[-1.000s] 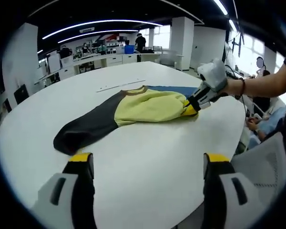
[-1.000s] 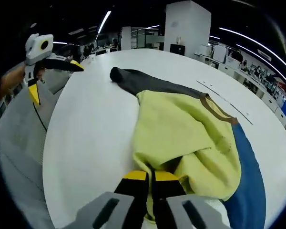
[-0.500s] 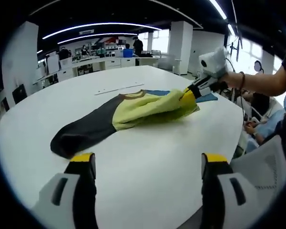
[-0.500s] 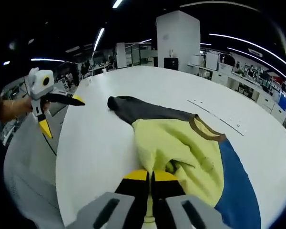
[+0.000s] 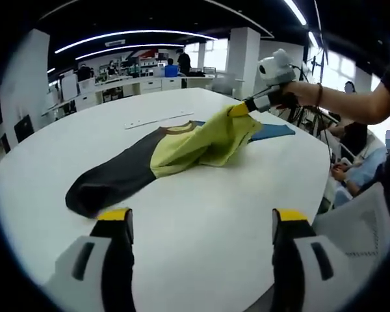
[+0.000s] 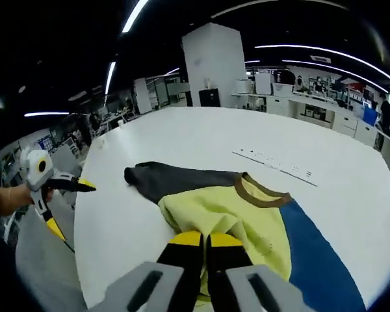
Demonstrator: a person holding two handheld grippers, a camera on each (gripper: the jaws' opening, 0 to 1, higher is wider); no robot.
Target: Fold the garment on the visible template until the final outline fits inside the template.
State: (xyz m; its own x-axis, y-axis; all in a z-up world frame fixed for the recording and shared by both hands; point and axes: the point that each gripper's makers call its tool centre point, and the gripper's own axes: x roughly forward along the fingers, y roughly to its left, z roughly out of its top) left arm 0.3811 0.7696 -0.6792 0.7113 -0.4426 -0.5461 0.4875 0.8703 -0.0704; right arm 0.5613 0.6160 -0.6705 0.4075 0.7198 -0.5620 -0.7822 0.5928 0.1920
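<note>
While clamped on the garment (image 6: 247, 218), the right hand-held gripper (image 6: 205, 244) lifts it.

no readable text, no labels, no brands, no numbers, no signs

- One garment (image 5: 175, 146) — a single shirt in three colours: a dark grey sleeve, a yellow body and a blue part, lying toward the far edge of the tabletop (image 5: 201, 214).
- One white round tabletop carrying it.
- Two grippers: the left gripper (image 5: 198, 224), with two yellow-tipped jaws standing apart, and the right gripper (image 6: 205, 242), with two yellow-tipped jaws pressed together on the yellow cloth.
- One pale marked strip (image 6: 276, 166) on the tabletop beyond the shirt's collar — too small to read.
</note>
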